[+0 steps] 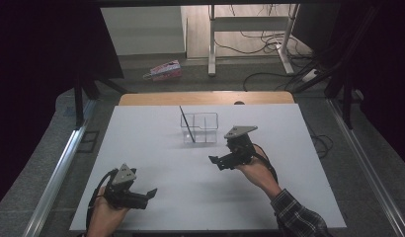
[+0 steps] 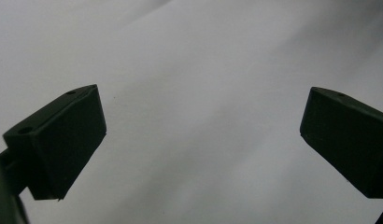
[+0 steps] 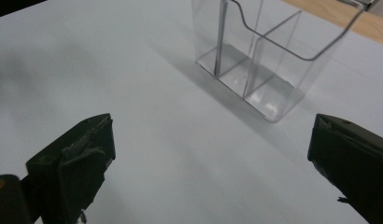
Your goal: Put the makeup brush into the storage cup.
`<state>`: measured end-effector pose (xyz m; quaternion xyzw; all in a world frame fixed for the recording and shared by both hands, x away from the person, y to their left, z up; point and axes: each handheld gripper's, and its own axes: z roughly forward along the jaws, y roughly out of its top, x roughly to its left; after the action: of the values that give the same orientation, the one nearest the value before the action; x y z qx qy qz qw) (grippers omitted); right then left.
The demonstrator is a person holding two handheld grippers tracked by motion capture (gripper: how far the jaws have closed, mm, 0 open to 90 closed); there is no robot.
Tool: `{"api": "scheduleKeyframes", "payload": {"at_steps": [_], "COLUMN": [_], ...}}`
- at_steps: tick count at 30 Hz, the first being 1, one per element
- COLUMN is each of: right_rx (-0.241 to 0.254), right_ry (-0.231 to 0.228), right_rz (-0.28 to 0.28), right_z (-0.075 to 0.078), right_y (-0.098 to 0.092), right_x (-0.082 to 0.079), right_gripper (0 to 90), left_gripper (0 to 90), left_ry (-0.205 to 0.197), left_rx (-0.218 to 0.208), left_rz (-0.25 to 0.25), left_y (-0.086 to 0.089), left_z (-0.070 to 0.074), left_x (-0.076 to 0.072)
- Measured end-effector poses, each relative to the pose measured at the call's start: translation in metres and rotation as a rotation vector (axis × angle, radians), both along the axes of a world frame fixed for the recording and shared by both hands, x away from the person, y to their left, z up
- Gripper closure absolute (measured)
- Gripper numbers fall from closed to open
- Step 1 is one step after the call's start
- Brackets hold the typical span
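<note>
Clear plastic holder (image 1: 200, 127) stands upright on the white table (image 1: 156, 148), slightly beyond centre, near the wooden strip (image 1: 205, 98) at the far edge. Long axis runs across the table, left to right in the high view; open top faces up; a divider splits it into two compartments side by side. A thin dark rod (image 1: 186, 124) stands in the left compartment, foot on the floor of the holder, top leaning away to the far left and rising above the rim. In the right gripper view the holder (image 3: 264, 60) shows its scooped front wall and the rod (image 3: 219, 42) in the farther compartment, the nearer compartment bare. Open white surface lies between the holder and both grippers; nothing stands in the way. Right gripper (image 1: 216, 161) sits just to the near right of the holder, not touching it, jaws wide apart and holding nothing, aimed leftward over the table, hand (image 1: 257, 170) gripping from behind, plaid sleeve (image 1: 297, 217) at the near edge. Left gripper (image 1: 150, 192) lies well apart from the holder at the near left, jaws spread wide and empty, aimed rightward, low over bare table, with the left hand (image 1: 105, 217) beneath it.
</note>
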<state>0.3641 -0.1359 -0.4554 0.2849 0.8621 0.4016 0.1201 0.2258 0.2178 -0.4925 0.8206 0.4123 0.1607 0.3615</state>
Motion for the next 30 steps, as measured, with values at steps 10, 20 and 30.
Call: {"api": "scheduleKeyframes", "payload": {"at_steps": [10,20,30], "right_rx": [-0.007,-0.031,-0.028], "right_ry": [0.010,0.018,0.023], "right_rz": [-0.026,-0.033,-0.056], "right_z": [-0.003,-0.007,-0.007], "right_y": [-0.019,-0.035,-0.054], "right_x": [-0.009,-0.020,-0.029], "right_gripper": [0.0,0.0,0.0], "left_gripper": [0.2,0.3,0.4], "left_ry": [0.005,0.006,0.011], "left_rx": [-0.009,-0.019,-0.025], "left_rz": [0.009,0.020,0.024], "left_y": [0.001,0.004,0.006], "left_z": [-0.001,-0.001,-0.002], "left_x": [0.001,0.001,0.002]}}
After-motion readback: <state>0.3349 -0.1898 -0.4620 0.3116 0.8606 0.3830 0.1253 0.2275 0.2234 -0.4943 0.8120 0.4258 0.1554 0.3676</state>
